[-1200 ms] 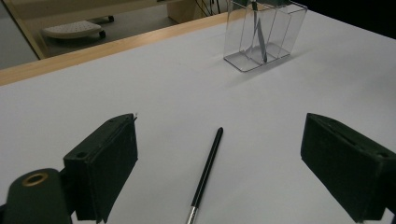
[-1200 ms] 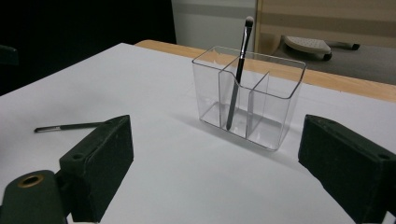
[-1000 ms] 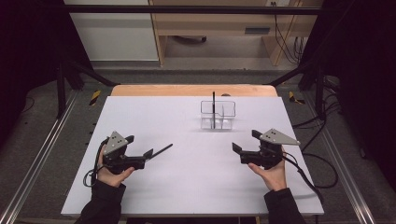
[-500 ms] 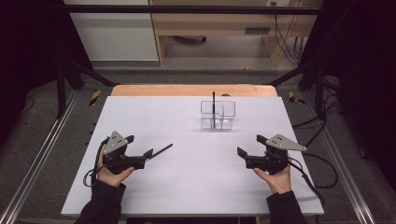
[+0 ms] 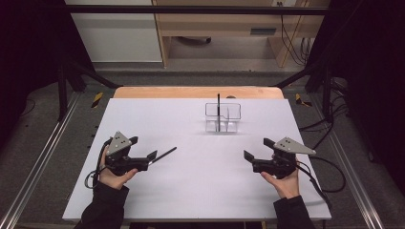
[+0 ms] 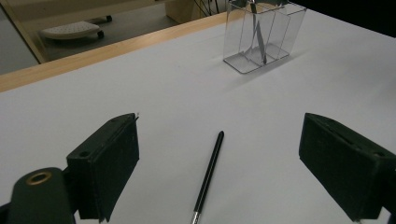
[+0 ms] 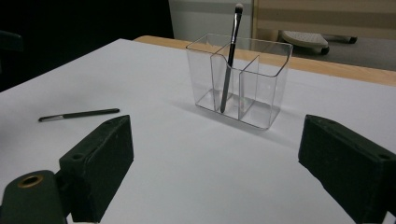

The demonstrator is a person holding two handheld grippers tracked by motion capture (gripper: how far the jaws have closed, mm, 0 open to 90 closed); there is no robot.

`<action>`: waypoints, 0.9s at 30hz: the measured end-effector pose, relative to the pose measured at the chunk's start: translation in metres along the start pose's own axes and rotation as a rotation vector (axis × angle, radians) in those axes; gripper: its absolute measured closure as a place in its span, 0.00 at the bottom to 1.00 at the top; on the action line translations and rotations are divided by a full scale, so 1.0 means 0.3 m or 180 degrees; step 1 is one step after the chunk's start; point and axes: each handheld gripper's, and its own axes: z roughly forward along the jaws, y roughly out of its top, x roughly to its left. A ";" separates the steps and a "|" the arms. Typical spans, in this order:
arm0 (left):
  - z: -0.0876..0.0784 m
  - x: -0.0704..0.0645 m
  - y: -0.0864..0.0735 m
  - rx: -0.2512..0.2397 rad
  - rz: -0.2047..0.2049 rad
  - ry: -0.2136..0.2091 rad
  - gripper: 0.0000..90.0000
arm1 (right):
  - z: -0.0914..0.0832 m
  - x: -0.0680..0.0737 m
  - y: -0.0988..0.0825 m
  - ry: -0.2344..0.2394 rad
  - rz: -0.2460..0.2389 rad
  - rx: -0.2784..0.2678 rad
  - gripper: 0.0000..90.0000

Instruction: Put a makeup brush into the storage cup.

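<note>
- Our left gripper (image 5: 154, 156) has its jaws spread wide and empty over the thin black make-up brush (image 6: 208, 175), which lies flat on the white table (image 5: 191, 191), unmoved over the last second.
- Our right gripper (image 5: 256, 152) has eased back toward the table's right edge, jaws apart and holding nothing.
- The clear plastic compartment organiser (image 5: 223, 117) already has one black brush (image 7: 229, 58) standing in it; we judge the lying brush goes there next, taken by the left.
</note>
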 end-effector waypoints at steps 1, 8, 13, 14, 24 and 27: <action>0.000 0.001 0.002 0.0013 0.0007 -0.0009 0.12 | -0.002 0.000 0.001 -0.0001 0.0013 0.0001 0.12; 0.021 0.012 0.020 0.0182 0.0068 -0.0034 0.13 | -0.004 0.002 0.007 0.0006 0.0011 0.0000 0.12; 0.045 0.018 0.028 0.0325 0.0143 -0.0061 0.13 | 0.003 0.007 0.006 0.0021 -0.0004 0.0036 0.13; 0.048 0.018 0.028 0.0348 0.0147 -0.0066 0.13 | 0.003 0.007 0.006 0.0024 -0.0005 0.0039 0.13; 0.088 0.023 0.041 0.0530 0.0273 -0.0071 0.13 | 0.002 0.013 0.010 0.0056 -0.0005 0.0038 0.13; 0.094 0.024 0.050 0.0572 0.0314 -0.0071 0.13 | 0.004 0.016 0.010 0.0057 -0.0002 0.0043 0.14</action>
